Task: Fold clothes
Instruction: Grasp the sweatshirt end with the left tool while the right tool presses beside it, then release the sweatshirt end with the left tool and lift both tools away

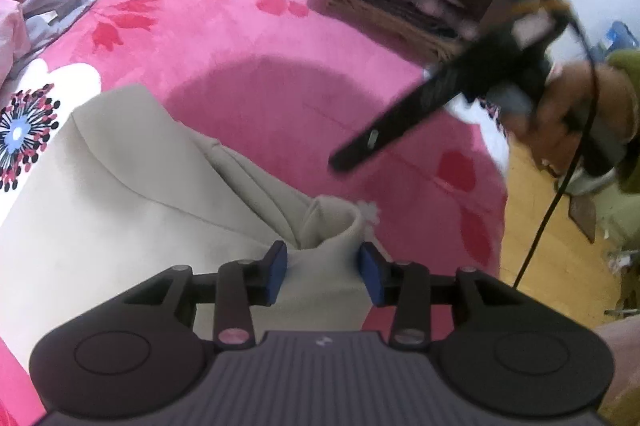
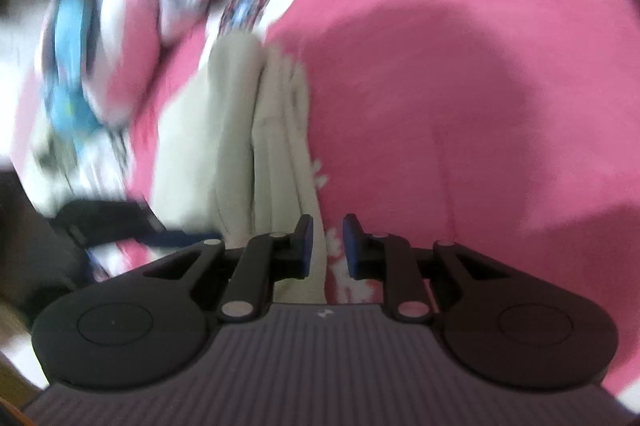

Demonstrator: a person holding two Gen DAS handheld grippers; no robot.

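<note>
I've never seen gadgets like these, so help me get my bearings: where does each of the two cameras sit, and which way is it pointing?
Left wrist view: sits on the left gripper, looking steeply down along its fingers at a cream garment on the pink blanket; the right gripper and the hand holding it show.
Right wrist view: sits on the right gripper, looking down, blurred, over the same cream garment; part of the left gripper shows at left.
Shared: garment, blanket, each other's gripper.
</note>
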